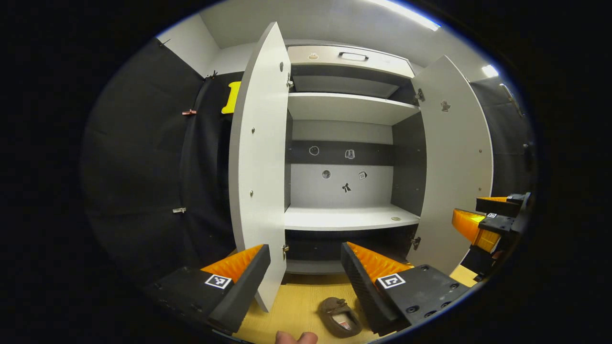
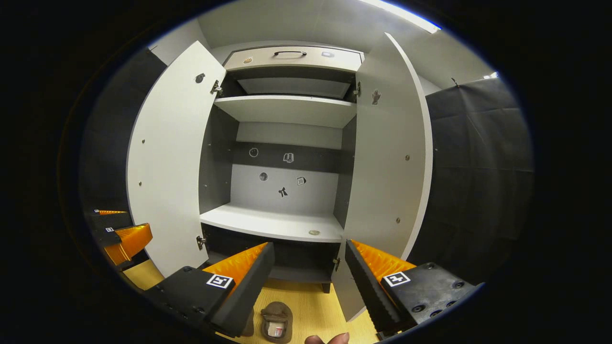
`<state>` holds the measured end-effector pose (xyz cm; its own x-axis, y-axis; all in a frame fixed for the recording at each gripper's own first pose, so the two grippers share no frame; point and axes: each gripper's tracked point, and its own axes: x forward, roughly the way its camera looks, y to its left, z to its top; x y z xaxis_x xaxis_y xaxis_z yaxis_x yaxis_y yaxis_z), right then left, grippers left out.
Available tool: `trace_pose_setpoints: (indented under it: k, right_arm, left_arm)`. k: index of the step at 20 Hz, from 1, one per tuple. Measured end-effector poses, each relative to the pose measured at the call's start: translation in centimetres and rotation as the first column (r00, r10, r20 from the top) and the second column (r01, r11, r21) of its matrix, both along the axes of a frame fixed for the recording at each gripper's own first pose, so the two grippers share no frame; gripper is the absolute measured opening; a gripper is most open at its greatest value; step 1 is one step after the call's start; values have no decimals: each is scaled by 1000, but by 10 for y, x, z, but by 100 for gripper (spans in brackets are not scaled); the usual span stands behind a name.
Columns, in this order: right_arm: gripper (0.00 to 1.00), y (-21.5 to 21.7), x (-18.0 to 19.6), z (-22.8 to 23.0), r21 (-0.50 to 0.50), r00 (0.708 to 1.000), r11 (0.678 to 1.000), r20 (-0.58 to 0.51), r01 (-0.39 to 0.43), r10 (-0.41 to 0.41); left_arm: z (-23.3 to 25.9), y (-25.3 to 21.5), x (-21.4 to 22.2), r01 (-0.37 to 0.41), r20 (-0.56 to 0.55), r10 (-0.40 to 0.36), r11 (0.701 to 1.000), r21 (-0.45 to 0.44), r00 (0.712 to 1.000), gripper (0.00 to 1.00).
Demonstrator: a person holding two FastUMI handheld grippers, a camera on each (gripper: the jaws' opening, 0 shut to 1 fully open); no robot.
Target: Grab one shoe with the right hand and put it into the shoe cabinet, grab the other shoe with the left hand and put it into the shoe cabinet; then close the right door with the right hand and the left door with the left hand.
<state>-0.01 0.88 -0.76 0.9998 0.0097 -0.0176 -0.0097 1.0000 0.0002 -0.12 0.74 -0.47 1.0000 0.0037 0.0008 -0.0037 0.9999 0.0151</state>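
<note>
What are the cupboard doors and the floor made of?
The cupboard doors look like smooth painted board, matt pale grey, with small metal hinges. The floor looks like yellowish wood or wood-look laminate, with faint grain. The shoe looks like soft brown fabric or suede.

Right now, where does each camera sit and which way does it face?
Left gripper view: rides the left gripper, facing the open shoe cabinet head-on; own open fingers at the bottom, a shoe on the floor, the right gripper at the right edge.
Right gripper view: rides the right gripper, facing the cabinet from further right; own open fingers, a shoe below, the left gripper at the left edge.
Shared: cabinet, both open doors.
</note>
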Motion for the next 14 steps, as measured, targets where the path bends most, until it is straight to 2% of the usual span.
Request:
trace_pose_setpoints:
  k: [3,8,11,14]
  right_arm:
    - [98,7,0,-7,5,999,1000,-24,-24,24]
    - [98,27,0,-50,39,980,995,-176,-87,92]
    - [98,41,-4,-89,43,950,991,-282,-126,133]
    - [99,56,-12,-138,63,898,984,-403,-167,178]
  left_arm:
    - [1,1,-1,-2,-1,2,1000,5,1000,95]
    - [-3,4,0,-4,-3,4,1000,14,1000,95]
    - [-8,5,0,-1,-13,1,1000,13,1000,95]
    - [-16,9,0,-4,-25,4,1000,17,1000,95]
